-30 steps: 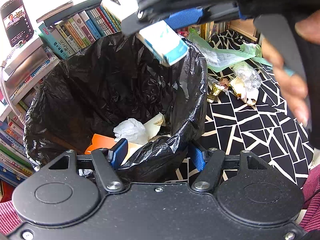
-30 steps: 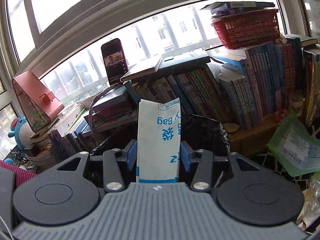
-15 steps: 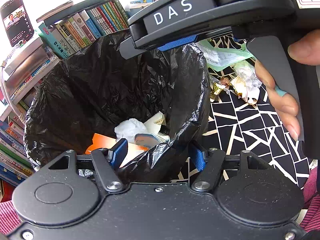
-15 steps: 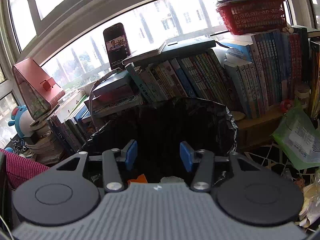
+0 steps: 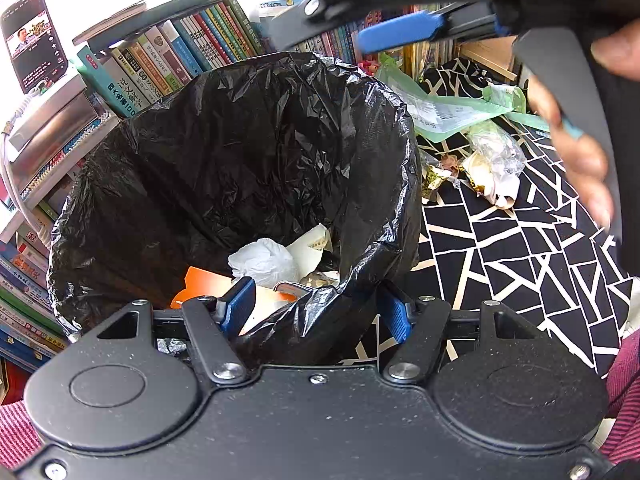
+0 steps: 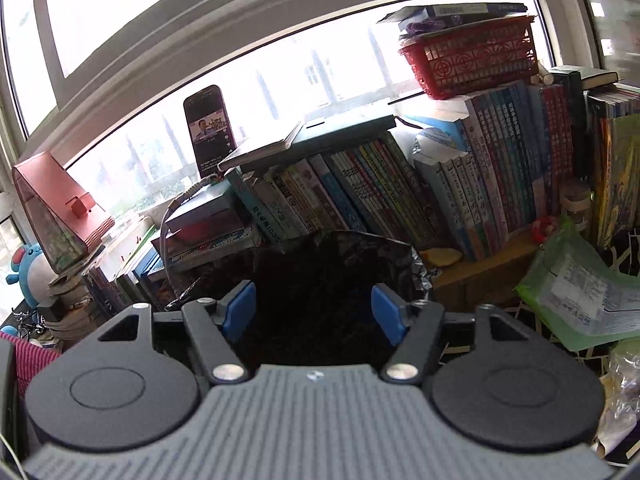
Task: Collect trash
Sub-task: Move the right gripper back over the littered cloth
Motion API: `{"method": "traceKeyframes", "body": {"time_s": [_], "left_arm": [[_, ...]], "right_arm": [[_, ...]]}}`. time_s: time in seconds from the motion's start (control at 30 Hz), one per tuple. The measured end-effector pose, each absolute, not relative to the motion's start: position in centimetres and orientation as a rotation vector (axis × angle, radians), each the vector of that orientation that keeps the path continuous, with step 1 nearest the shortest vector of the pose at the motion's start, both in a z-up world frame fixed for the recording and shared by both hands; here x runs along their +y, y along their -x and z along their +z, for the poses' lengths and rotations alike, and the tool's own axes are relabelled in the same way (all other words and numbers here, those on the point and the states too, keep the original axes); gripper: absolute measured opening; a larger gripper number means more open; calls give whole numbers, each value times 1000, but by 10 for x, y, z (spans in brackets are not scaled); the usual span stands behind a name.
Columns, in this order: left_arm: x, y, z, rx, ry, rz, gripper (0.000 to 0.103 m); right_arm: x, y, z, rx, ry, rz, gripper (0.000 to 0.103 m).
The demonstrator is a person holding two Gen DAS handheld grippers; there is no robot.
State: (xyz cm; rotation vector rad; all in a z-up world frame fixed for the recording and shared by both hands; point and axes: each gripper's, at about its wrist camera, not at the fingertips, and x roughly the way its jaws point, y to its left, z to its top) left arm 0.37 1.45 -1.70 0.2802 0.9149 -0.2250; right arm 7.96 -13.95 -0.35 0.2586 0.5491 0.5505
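Left wrist view: left gripper (image 5: 316, 308) pinches the bag (image 5: 248, 152) rim, keeping it open, while the empty right gripper (image 6: 314, 314) spreads above.

Black-lined bin (image 5: 248, 152) holding crumpled trash (image 5: 266, 260); more wrappers (image 5: 486, 164) beside it

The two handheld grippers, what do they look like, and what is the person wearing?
Both the left gripper and the right gripper are black, with two round raised discs on the body, silver pivot screws and blue finger pads. The right one has a ribbed grey top panel with a small logo. No cables show on them. A red-and-dark striped sleeve is visible.
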Motion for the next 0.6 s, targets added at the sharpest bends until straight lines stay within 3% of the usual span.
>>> {"method": "traceKeyframes", "body": {"time_s": [0.23, 0.6], "left_arm": [[15, -4, -17, 915, -281, -225, 64], [15, -4, -18, 916, -278, -227, 64]], "right_arm": [[-167, -89, -5, 525, -264, 373, 86], [-217, -123, -57, 652, -288, 32, 89]]}}
